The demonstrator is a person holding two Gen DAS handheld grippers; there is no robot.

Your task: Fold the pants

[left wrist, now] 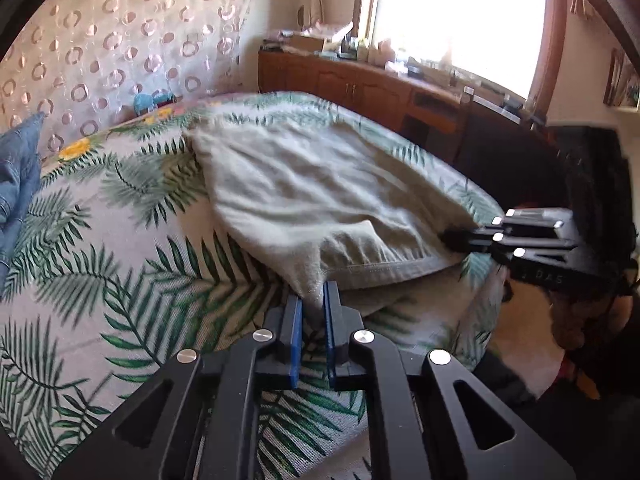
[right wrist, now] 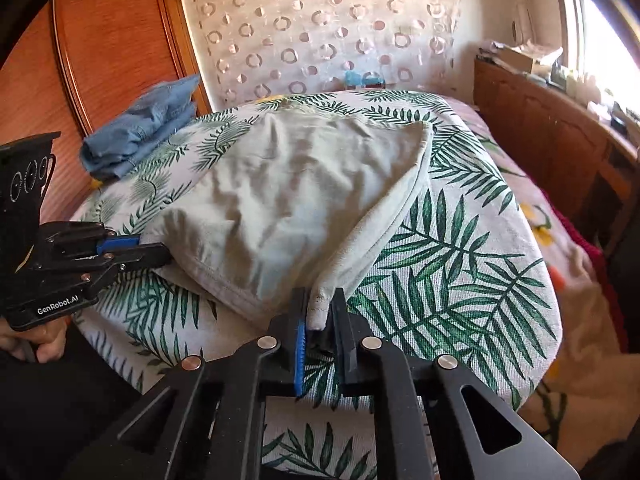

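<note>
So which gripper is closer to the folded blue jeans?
The left. The left gripper holds the pants' corner on the side where the jeans lie. The right gripper clamps the opposite corner, farther from them.

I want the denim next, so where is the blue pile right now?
The folded blue denim lies at the far left corner of the leaf-print bedspread, against the wooden headboard, beyond the pale green pants.
</note>
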